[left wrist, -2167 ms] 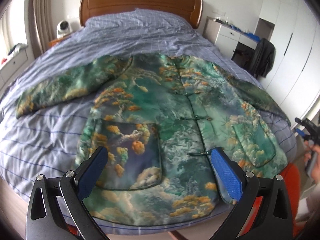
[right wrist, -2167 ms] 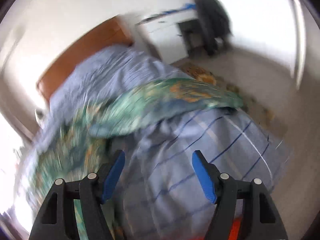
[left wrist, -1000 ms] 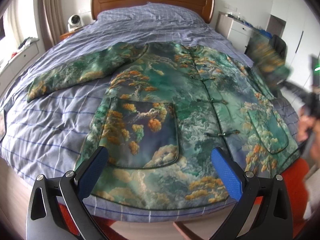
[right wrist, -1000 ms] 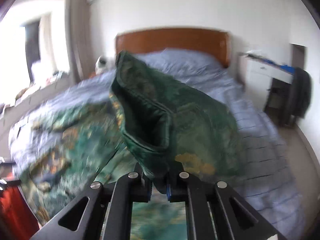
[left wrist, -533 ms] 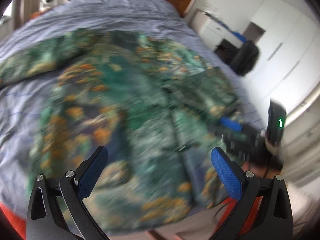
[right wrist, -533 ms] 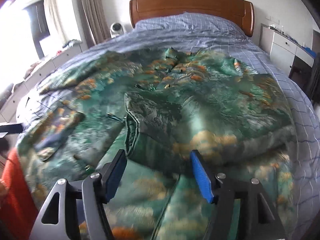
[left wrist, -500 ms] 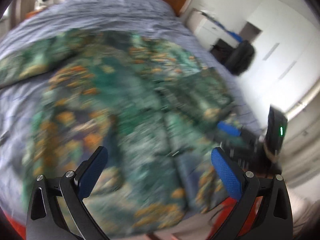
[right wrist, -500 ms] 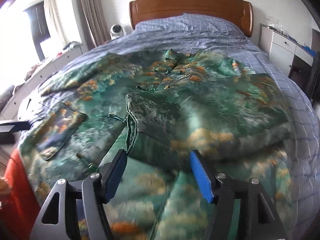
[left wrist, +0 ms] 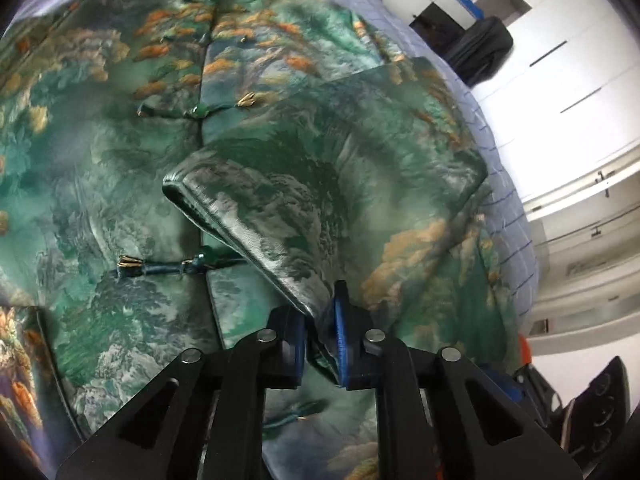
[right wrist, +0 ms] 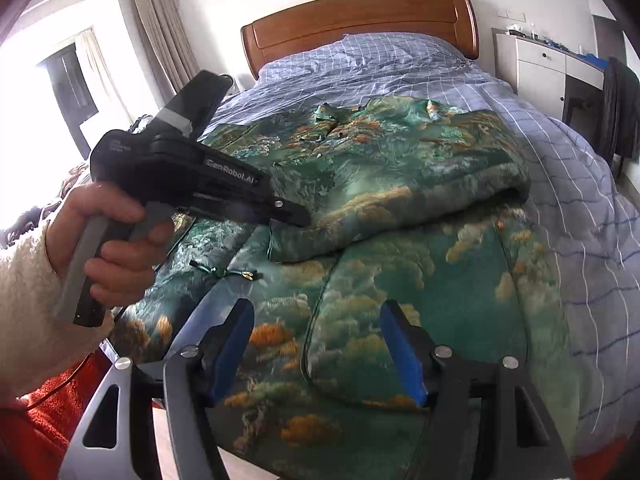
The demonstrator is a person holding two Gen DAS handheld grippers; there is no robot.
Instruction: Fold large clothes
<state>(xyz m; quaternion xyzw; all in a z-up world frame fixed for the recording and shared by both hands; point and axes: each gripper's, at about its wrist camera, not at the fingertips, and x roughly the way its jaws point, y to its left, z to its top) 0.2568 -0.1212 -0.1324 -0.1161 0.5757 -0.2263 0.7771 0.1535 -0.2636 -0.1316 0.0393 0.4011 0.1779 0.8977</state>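
My left hand-held gripper (left wrist: 320,340) is clamped on the cuff of the sleeve (left wrist: 320,184) folded across the jacket (right wrist: 400,288) on the bed (right wrist: 568,184); my right hand-held gripper (right wrist: 318,352) hovers wide open, holding nothing.

A home bedroom: bed (right wrist: 400,64) with wooden headboard (right wrist: 360,20), curtains (right wrist: 160,28), white wardrobe (left wrist: 560,60).

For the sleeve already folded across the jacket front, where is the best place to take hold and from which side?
Grip the sleeve at its cuff, the free end with a firm piped edge lying on the jacket near the button line. Come in low from the hem side, as the left tool does, shut on the cuff's near corner. The right tool hangs open over the hem.
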